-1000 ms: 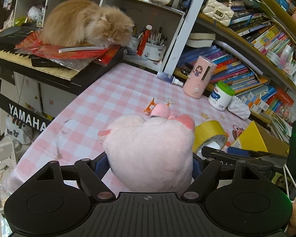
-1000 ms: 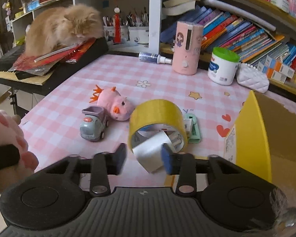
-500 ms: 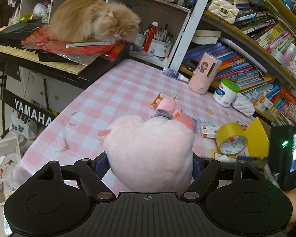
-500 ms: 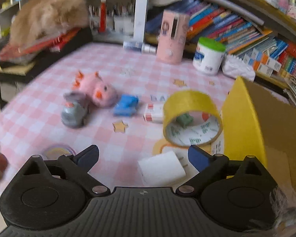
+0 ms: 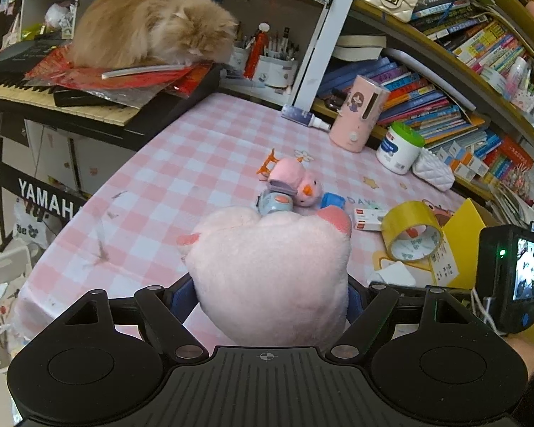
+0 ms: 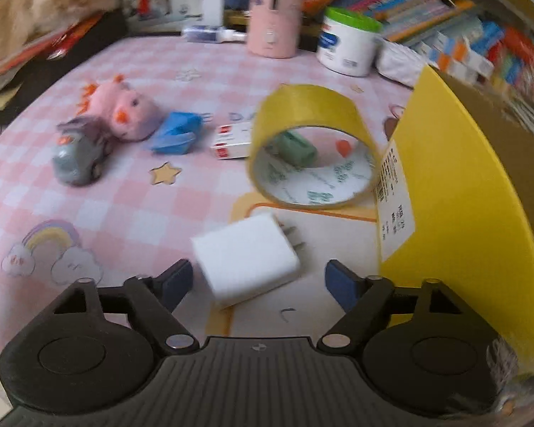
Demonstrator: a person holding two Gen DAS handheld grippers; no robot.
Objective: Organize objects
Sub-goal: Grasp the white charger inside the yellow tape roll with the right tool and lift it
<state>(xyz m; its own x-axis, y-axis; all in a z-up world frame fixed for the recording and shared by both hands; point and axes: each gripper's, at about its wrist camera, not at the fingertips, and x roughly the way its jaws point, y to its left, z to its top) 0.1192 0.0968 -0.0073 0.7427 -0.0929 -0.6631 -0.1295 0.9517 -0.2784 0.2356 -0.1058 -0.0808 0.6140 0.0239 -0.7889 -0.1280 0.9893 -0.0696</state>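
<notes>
My left gripper (image 5: 270, 295) is shut on a big pink plush toy (image 5: 270, 274) and holds it over the near edge of the pink checked table (image 5: 181, 178). My right gripper (image 6: 258, 279) is open, with a white charger plug (image 6: 245, 254) lying on the table between its fingers. A yellow tape roll (image 6: 313, 149) leans by the yellow cardboard box (image 6: 462, 213); it also shows in the left wrist view (image 5: 411, 231). A small pink plush (image 6: 124, 110), a grey toy car (image 6: 78, 156), a blue toy (image 6: 176, 133), a red-and-white small box (image 6: 231, 140) and a green item (image 6: 295, 149) lie beyond.
A cat (image 5: 149, 25) lies on a keyboard piano (image 5: 53, 96) at the left. A pink cylinder (image 5: 357, 114), a white jar with green lid (image 5: 398, 147), a spray bottle (image 5: 302, 117) and a white quilted pouch (image 5: 432, 174) stand by the bookshelves (image 5: 445, 71) at the back.
My right gripper let go of the white charger plug, opened wide and moved closer over the plug. The tape roll now leans by the box. My left gripper still holds the plush.
</notes>
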